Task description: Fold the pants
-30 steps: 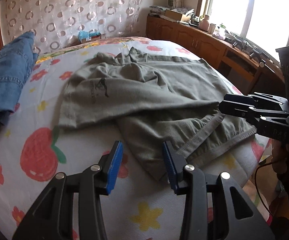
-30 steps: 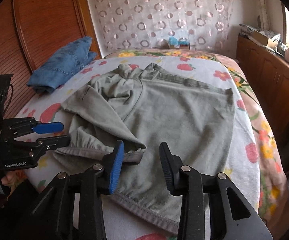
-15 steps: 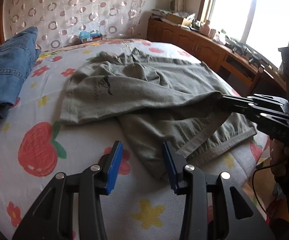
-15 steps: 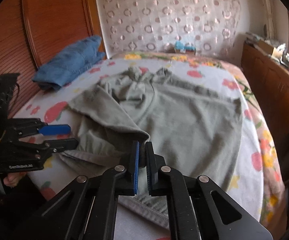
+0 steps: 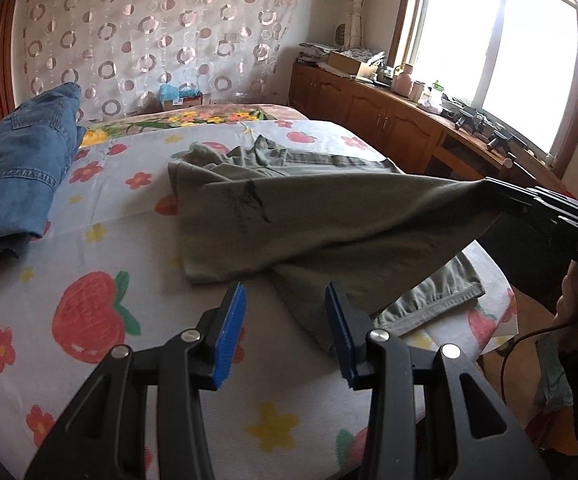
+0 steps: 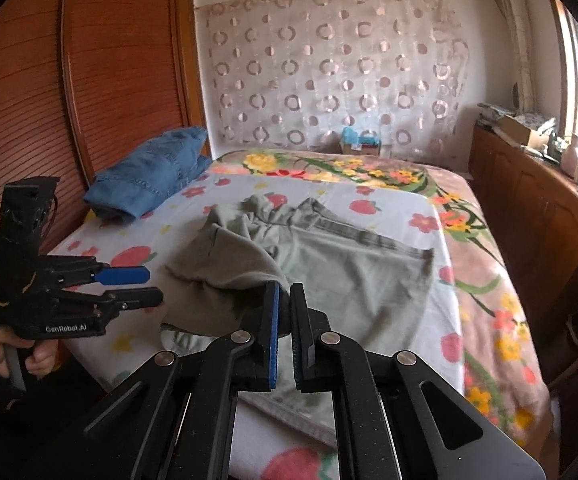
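Note:
Grey-green pants (image 5: 313, 220) lie crumpled across the flowered bed sheet (image 5: 89, 320); they also show in the right wrist view (image 6: 353, 276). My right gripper (image 6: 283, 320) is shut on a fold of the pants and holds it lifted above the bed; in the left wrist view it (image 5: 489, 186) pulls the cloth taut at the right. My left gripper (image 5: 285, 320) is open and empty, low over the sheet just in front of the pants' near edge; it also shows at the left of the right wrist view (image 6: 141, 288).
Folded blue jeans (image 5: 17, 172) lie at the bed's left side by the wooden headboard (image 6: 89, 80). A wooden cabinet (image 5: 389, 120) with clutter runs under the window on the right. A small box (image 6: 359, 142) sits at the bed's far end.
My right gripper closed on a fold of the pants and lifted it up off the bed. My left gripper stayed open and shifted little.

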Demonstrator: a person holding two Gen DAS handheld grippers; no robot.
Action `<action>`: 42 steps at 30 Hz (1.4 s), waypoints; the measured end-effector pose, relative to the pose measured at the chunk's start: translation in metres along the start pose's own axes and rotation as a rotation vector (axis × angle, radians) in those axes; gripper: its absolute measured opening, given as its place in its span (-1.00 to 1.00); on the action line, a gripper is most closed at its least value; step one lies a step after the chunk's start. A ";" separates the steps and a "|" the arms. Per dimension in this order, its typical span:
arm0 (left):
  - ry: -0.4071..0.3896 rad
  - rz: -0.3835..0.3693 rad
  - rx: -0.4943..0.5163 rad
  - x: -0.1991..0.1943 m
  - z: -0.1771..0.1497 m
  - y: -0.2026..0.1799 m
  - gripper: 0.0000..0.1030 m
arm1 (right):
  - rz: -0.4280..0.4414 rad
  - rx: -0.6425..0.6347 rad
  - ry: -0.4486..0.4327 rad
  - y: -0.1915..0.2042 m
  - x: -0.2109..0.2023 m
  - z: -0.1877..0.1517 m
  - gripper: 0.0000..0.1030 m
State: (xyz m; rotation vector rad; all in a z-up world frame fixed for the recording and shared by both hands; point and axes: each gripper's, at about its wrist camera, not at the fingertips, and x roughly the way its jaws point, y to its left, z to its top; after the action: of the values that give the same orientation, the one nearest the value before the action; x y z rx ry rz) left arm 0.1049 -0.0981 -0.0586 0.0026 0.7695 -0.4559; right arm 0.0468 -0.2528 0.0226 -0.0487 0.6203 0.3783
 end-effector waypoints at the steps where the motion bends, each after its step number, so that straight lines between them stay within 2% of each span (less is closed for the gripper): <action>1: 0.001 -0.001 0.003 0.001 0.000 -0.002 -0.23 | -0.006 0.001 -0.003 -0.002 -0.004 -0.001 -0.95; 11: 0.007 -0.014 0.031 0.004 0.002 -0.018 -0.23 | -0.052 0.042 0.017 -0.021 -0.029 -0.026 -0.95; 18: 0.014 -0.012 0.033 0.007 0.000 -0.021 -0.23 | -0.087 0.076 0.065 -0.035 -0.024 -0.050 -0.95; 25: 0.013 -0.004 0.028 0.008 -0.001 -0.019 -0.23 | -0.054 0.111 0.134 -0.038 -0.008 -0.069 -0.95; 32: 0.002 0.000 0.018 0.004 0.000 -0.014 -0.23 | -0.066 0.125 0.167 -0.038 0.000 -0.077 -0.94; 35: -0.008 0.006 0.015 0.000 0.000 -0.011 -0.23 | -0.072 0.135 0.151 -0.040 -0.005 -0.073 -0.82; 38: -0.018 0.008 0.016 -0.005 0.002 -0.009 -0.23 | -0.080 0.132 0.117 -0.041 -0.013 -0.064 -0.47; 42: -0.035 0.014 0.017 -0.013 0.007 -0.003 -0.23 | -0.058 0.113 0.082 -0.036 -0.016 -0.046 -0.44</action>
State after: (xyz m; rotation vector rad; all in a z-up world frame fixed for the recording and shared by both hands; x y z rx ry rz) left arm 0.1006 -0.0965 -0.0447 0.0164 0.7305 -0.4480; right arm 0.0223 -0.2989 -0.0087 0.0258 0.7189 0.2852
